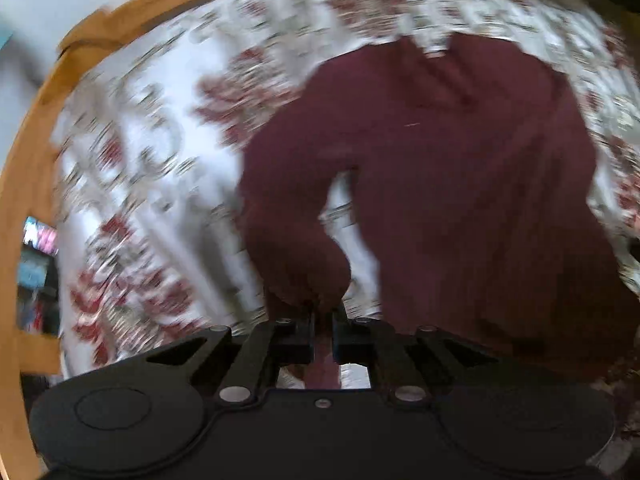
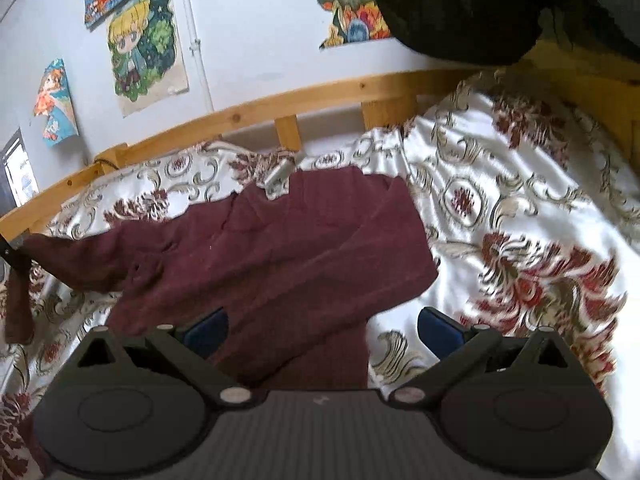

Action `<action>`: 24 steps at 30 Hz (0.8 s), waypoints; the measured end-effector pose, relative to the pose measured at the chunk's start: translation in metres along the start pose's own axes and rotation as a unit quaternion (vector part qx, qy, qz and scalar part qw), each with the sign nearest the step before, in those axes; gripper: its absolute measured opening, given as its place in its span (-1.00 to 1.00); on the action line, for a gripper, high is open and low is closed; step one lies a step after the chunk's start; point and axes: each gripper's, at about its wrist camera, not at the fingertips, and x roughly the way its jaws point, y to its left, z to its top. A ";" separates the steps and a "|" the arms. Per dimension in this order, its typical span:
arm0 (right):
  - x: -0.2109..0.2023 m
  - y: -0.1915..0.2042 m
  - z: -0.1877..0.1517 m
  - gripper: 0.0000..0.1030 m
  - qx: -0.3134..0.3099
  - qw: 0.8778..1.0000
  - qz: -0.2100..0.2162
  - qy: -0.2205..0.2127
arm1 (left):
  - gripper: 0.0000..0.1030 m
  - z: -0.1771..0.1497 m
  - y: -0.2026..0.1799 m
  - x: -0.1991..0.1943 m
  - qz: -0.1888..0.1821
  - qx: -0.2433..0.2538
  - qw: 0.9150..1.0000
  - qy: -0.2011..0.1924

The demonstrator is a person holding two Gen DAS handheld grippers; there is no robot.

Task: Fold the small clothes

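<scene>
Left gripper (image 1: 322, 316) pinches maroon sweater (image 1: 460, 184) sleeve, view motion-blurred. Right gripper (image 2: 322, 330) fingers spread over sweater's hem on bed (image 2: 520, 184); dark object upper right unidentifiable.

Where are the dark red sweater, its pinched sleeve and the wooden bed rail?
Dark red sweater (image 2: 288, 248): right wrist view, middle of its body.
Pinched sleeve (image 1: 296, 256): left wrist view, bunched cloth above the closed fingers.
Wooden bed rail (image 2: 320, 92): right wrist view, top bar.

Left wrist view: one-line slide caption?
Left gripper shut on maroon sweater sleeve, over floral bedspread.
</scene>
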 end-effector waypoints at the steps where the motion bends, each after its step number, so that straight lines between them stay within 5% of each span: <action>1: -0.003 0.000 0.002 0.99 -0.001 1.000 0.000 -0.003 | -0.86 0.005 -0.011 -0.002 -0.010 0.009 1.000 -0.003; 7: -0.008 -0.009 0.011 0.99 0.004 1.000 -0.016 -0.018 | -0.86 0.036 -0.080 0.001 -0.102 0.040 0.994 -0.022; 12: 0.000 -0.028 0.010 0.99 0.021 0.998 -0.047 -0.021 | -0.69 0.060 -0.137 0.041 -0.122 0.088 0.989 0.015; 16: 0.010 -0.042 0.004 0.99 0.039 0.997 -0.066 -0.003 | -0.61 0.068 -0.161 0.072 -0.139 0.075 0.987 0.022; 21: 0.023 -0.040 -0.009 0.99 0.046 0.997 -0.056 0.024 | 0.06 0.067 -0.158 0.083 -0.156 0.069 0.985 -0.001; 24: 0.028 -0.027 -0.016 0.99 0.039 0.998 -0.027 0.028 | 0.26 0.056 -0.135 0.067 -0.168 0.053 0.984 -0.041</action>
